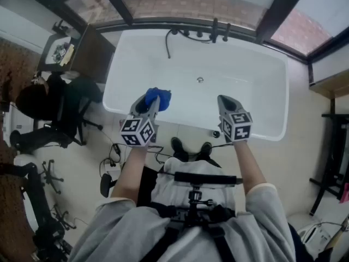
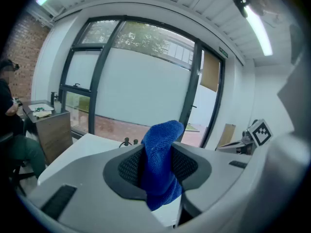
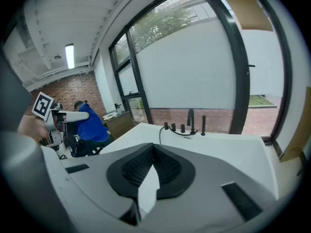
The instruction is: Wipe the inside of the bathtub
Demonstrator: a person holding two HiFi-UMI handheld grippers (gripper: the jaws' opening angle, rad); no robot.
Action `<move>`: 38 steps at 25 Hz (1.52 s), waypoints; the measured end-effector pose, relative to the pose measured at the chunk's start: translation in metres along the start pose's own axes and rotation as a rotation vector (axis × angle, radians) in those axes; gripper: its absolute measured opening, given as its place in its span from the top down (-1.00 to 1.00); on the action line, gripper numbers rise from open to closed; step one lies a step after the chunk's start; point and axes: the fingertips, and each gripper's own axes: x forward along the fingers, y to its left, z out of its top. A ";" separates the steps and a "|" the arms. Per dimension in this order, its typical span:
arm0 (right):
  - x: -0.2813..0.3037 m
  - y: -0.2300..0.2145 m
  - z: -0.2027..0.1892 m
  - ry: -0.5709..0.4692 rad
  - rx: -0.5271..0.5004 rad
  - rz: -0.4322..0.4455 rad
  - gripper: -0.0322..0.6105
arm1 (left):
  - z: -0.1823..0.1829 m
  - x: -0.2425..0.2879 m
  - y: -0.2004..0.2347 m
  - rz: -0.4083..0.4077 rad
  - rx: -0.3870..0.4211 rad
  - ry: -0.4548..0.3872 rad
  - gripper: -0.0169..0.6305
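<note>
The left gripper (image 1: 148, 107), above the bathtub's (image 1: 256, 91) near rim, clamps a blue cloth (image 1: 158, 97) that stands bunched upright between its jaws. The right gripper (image 1: 229, 103), above the same rim, is closed on nothing. The white basin lies ahead of and below the cloth. Black taps (image 1: 215, 33) stand on the bathtub's far rim, with windows beyond.

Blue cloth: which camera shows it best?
The left gripper view: the blue cloth sits centre frame, pinched in the left claw. The head view shows only a small blue bunch at that claw's tip, over the bathtub. The right gripper view shows a small blue patch far left.
</note>
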 end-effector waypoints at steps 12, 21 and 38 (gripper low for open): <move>-0.074 -0.121 -0.021 -0.052 0.117 -0.132 0.91 | -0.004 0.058 -0.101 -0.096 0.070 0.036 0.54; -0.067 -0.137 -0.018 -0.070 0.155 -0.123 0.91 | 0.003 0.081 -0.120 -0.124 0.143 0.061 0.54; 0.079 -0.144 -0.001 0.039 0.152 -0.201 0.91 | -0.042 0.235 -0.078 -0.289 0.241 0.195 0.54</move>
